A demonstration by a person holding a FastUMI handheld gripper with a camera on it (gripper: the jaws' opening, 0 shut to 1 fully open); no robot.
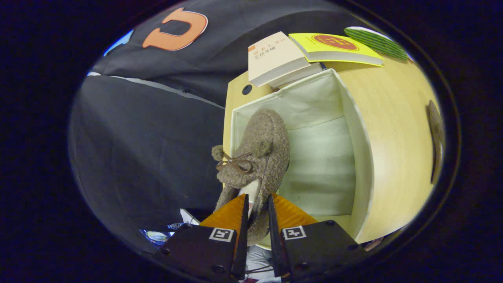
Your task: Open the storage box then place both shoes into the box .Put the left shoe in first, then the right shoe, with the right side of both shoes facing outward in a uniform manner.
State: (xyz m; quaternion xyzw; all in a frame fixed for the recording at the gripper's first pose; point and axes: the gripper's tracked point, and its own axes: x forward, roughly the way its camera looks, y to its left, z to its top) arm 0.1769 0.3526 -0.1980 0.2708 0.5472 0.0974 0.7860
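gripper point(257, 208) | fingers point(232, 214) orange, ribbed, with black inner pads | black housings with square black-white markers | dark screws

Fuzzy woolly shoe point(261, 157), matt fabric-lined storage box point(359, 157), smooth wooden table point(397, 129)

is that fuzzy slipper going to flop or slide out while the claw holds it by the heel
The slipper looks soft and fleecy, so its toe may sag beyond the claw. Its nubby fabric probably resists slipping between the fingers. It seems light, hanging over the open storage box from a heel pinch alone.
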